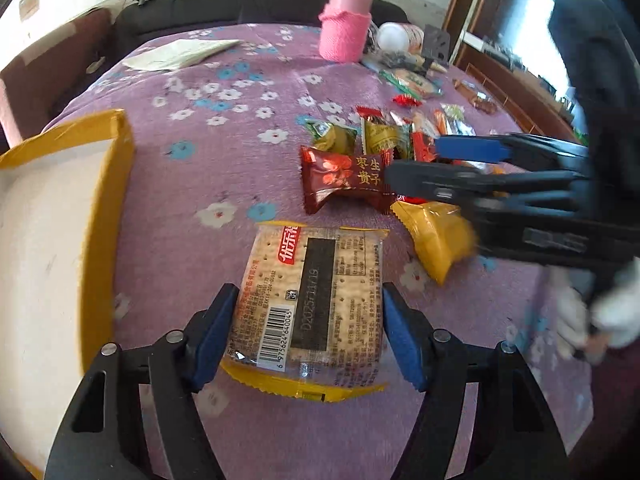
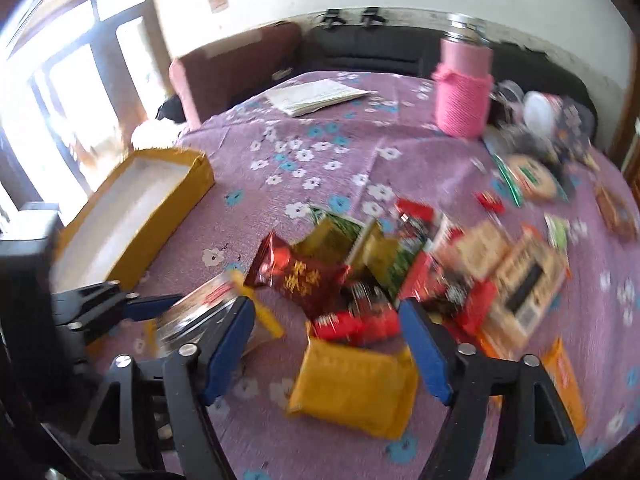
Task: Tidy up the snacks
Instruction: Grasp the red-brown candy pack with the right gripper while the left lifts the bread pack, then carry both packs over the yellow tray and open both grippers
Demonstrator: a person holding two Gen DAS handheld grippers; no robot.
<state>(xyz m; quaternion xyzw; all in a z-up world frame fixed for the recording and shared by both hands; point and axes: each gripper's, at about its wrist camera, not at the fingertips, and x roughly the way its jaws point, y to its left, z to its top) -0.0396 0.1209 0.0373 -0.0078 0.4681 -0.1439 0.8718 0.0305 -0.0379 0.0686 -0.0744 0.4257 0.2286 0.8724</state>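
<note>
Left gripper (image 1: 308, 320) with jaws clasping a cracker pack (image 1: 312, 300) by its two sides, above the purple flowered counter (image 1: 224, 148) beside the yellow box (image 1: 120, 168). Right gripper (image 2: 328, 344) with jaws parted around a yellow packet (image 2: 352, 392); pad contact impossible to tell through blur. Just beyond, a red sweet (image 1: 344, 180) and the snack heap (image 2: 400, 264).
</note>
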